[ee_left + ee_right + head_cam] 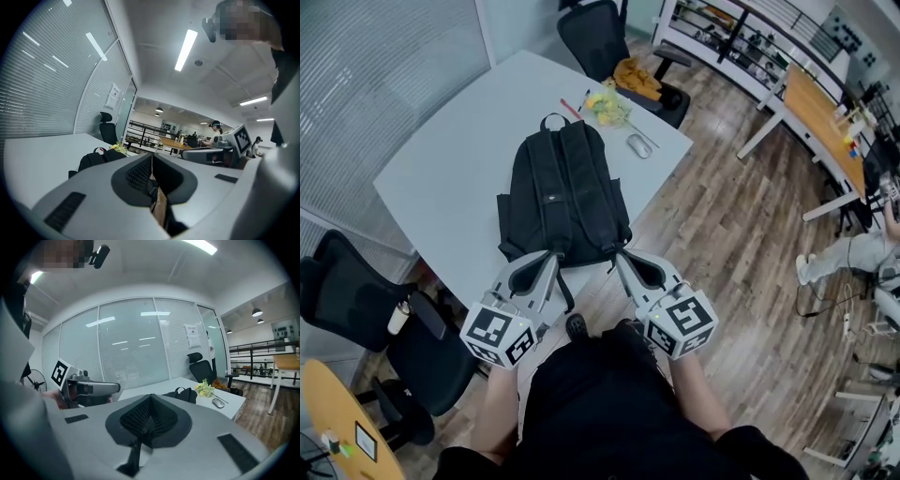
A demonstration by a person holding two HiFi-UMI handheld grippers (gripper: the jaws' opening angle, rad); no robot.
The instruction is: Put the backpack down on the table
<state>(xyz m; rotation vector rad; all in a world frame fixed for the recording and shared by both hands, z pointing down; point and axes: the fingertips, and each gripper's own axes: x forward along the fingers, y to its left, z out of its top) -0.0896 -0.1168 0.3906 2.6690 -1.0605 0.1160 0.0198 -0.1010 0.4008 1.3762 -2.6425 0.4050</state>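
Backpack: The black backpack lies flat on the white table, straps up. It starts right at the tips of both hand-held grippers and stretches away from them. Its bottom end sits at the table edge nearest them.
Left hand-held gripper: The left hand-held gripper touches one bottom corner of the backpack. Its jaws are squeezed together. As far as I can see, a bit of black strap is pinched between them.
Right hand-held gripper: The right hand-held gripper is at the other bottom corner, near the left one. Its jaws are squeezed together too. A thin black strap hangs down from between them.
Other things: A mouse and a yellow bunch of flowers lie far ahead of the right hand-held gripper, past the top of the backpack. A black chair stands beyond them.
Done: I think the big part is done. The backpack rests on the table by itself and nothing lifts it.
Left to do: Both hand-held grippers hold on to the backpack. I think they need to open up, let the straps go, and pull back.
Watch out: The bottom of the backpack is close to the edge, so a tug on the straps could slide it off.
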